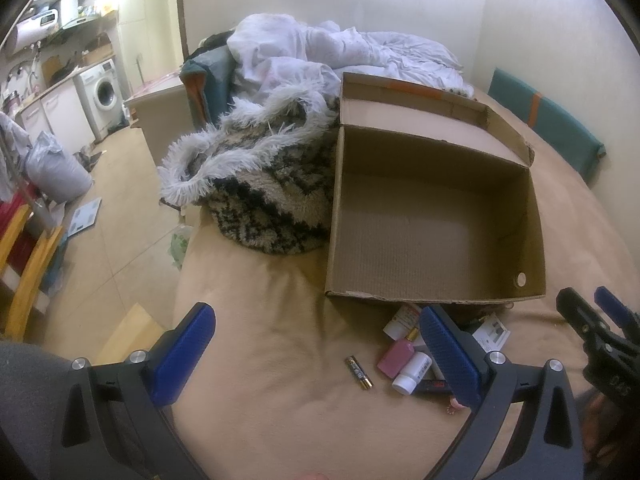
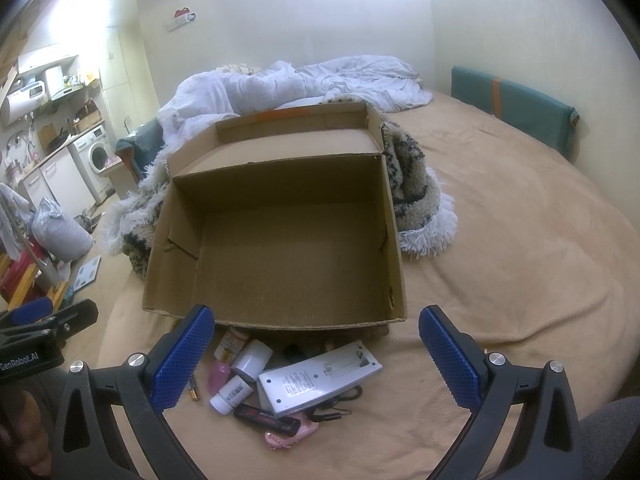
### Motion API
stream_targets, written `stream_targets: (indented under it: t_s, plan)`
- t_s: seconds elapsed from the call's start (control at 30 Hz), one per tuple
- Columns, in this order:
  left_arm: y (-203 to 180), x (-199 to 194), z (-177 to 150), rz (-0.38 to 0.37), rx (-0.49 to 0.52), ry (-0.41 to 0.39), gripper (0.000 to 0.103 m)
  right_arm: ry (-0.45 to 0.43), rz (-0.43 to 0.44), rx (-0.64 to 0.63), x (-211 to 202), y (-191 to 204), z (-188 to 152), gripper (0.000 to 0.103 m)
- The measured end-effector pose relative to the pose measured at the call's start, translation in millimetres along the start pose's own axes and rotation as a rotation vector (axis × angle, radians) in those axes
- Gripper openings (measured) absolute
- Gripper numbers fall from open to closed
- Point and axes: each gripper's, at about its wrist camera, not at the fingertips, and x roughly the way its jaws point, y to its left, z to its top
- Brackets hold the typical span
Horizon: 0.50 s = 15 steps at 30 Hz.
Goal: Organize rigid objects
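We hold both grippers low over the bed, and the cardboard box sits straight ahead of them, open-topped and empty, its near wall just beyond the clutter we mean to sort. The right gripper has its jaws spread wide and holds nothing; the left gripper is likewise spread and empty.

Between the right gripper's fingers and a little ahead lies the white flat device, its long axis slanting from near-left to far-right, so we judge the jaws need a turn to close across its narrow width. Left of it stand the white bottle, the pink bottle and, nearest us, the black tube. The battery lies apart, ahead and between the left gripper's fingers, pointing nearly away from us; the left is nearer to it.
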Motion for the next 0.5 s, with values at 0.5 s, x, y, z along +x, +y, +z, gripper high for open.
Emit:
stream_targets:
  t_s: [0.5]
  plan:
    - [0.7,0.5,-0.1,0.005,0.003,0.002,0.102,0.012,0.006,0.013,2.1,1.3,-1.3,0.103]
